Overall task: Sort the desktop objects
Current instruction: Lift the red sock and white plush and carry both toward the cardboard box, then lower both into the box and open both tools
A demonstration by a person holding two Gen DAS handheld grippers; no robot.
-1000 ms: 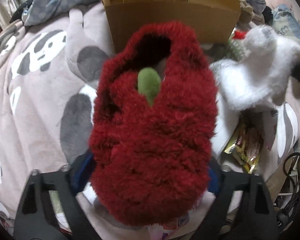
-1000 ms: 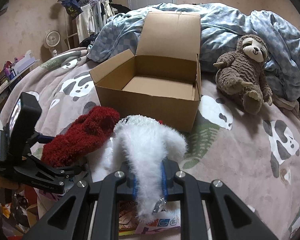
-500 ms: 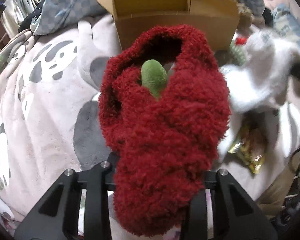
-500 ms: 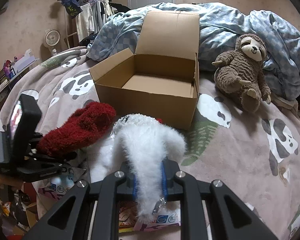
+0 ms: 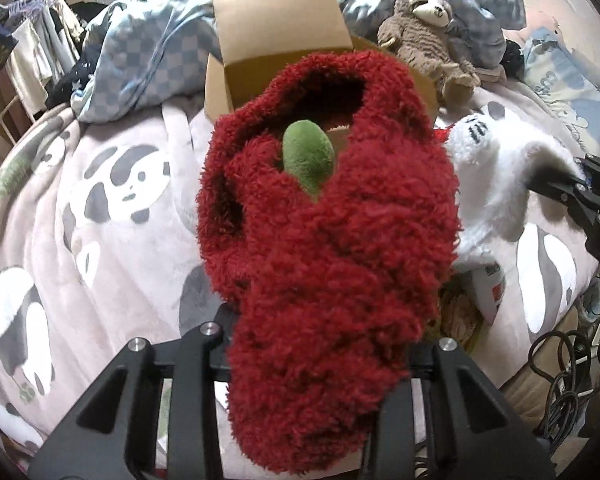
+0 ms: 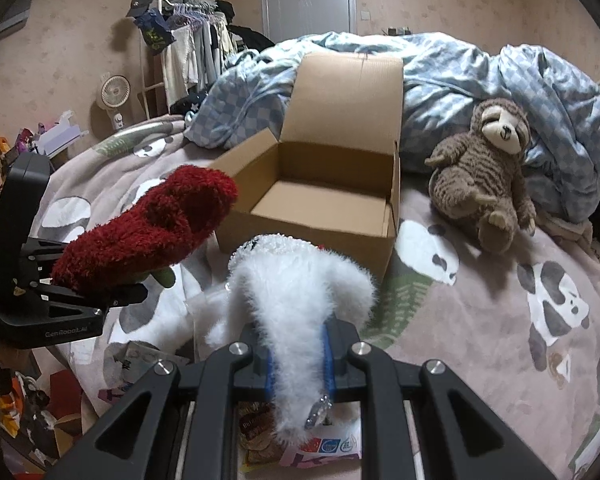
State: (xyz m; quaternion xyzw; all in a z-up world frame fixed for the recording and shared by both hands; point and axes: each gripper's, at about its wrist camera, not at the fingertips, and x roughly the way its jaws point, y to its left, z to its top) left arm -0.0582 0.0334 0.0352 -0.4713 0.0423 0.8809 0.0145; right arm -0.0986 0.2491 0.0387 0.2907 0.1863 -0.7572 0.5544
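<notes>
My left gripper point(image 5: 320, 364) is shut on a fluffy red plush point(image 5: 328, 248) with a green tip point(image 5: 309, 158), held in the air just short of the open cardboard box point(image 5: 276, 28). The red plush also shows in the right wrist view point(image 6: 148, 228), with the left gripper point(image 6: 112, 294) under it, left of the box point(image 6: 320, 204). My right gripper point(image 6: 298, 360) is shut on a fluffy white plush point(image 6: 296, 296), held above the bed in front of the box. The white plush shows at the right of the left wrist view point(image 5: 496, 176).
A brown sloth toy point(image 6: 484, 172) sits right of the box against a blue checked duvet point(image 6: 460, 68). Snack packets point(image 6: 304, 444) lie on the panda blanket point(image 6: 500, 312) under my right gripper. A clothes rack point(image 6: 184, 40) and fan point(image 6: 114, 92) stand at the back left.
Both grippers have risen and moved toward the box with their plush toys. The left gripper has tilted up, so the box's inside and the sloth toy now show.
</notes>
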